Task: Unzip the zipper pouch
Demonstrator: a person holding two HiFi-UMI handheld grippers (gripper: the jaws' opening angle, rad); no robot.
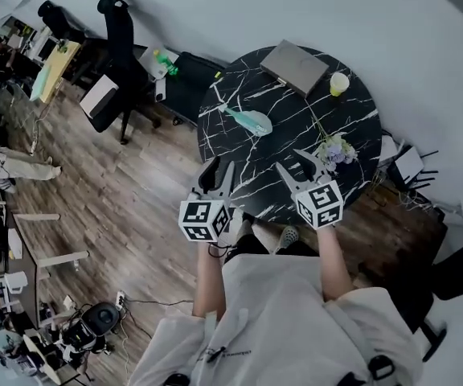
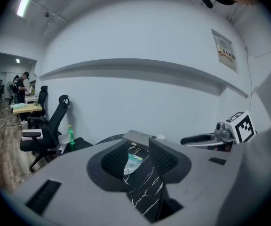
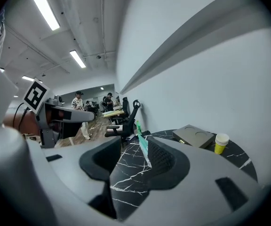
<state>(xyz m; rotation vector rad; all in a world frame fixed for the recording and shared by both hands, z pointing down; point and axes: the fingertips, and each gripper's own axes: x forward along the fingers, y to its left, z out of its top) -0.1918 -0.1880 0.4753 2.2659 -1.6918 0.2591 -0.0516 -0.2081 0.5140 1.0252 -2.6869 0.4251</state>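
No words or numbers can be read. A poster on the wall beyond the round table carries red and dark print too small to make out. At the table's near edge, the cube on the left gripper and the cube on the right gripper show black-and-white square codes, not letters. Small print on the person's shirt, nearer than the table, is illegible.

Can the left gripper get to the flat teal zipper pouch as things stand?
Probably yes: the open left gripper faces the flat teal zipper pouch, with only bare black marble tabletop between.
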